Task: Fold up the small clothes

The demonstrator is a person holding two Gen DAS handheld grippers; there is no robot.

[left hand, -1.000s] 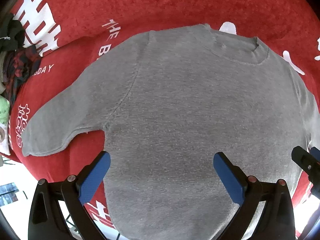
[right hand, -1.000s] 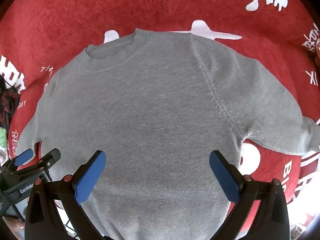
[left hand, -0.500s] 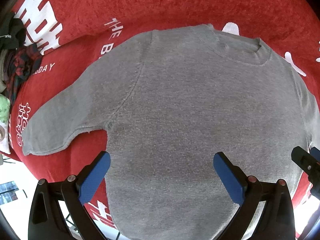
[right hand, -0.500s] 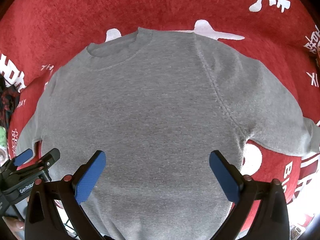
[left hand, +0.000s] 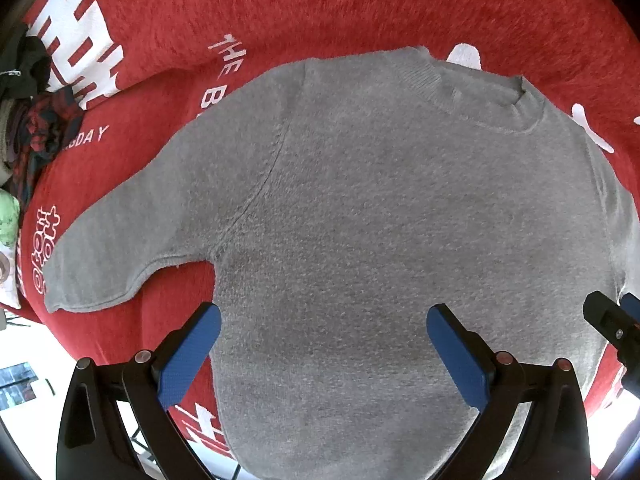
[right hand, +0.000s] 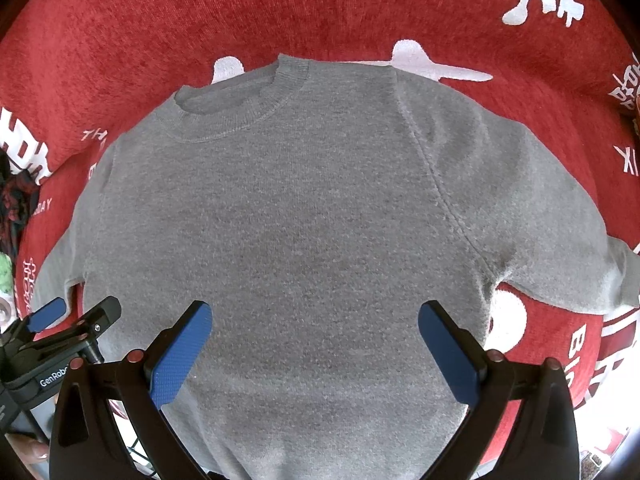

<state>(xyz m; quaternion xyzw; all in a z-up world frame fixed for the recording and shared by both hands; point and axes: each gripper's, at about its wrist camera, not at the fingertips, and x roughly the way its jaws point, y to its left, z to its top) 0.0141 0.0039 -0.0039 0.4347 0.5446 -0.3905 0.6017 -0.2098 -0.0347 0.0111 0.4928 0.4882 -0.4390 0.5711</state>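
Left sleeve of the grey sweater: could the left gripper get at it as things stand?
Probably yes: the left sleeve lies flat and uncovered on the red blanket, beside the left gripper, whose jaws are open.

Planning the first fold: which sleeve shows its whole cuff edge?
The sleeve on the left gripper's side; the other sleeve runs past the frame edge.

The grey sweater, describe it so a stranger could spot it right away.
A red blanket with white lettering covers the whole surface. Spread flat on it lies the grey sweater, sleeves out, round collar at the far end. It is the only plain grey garment there.
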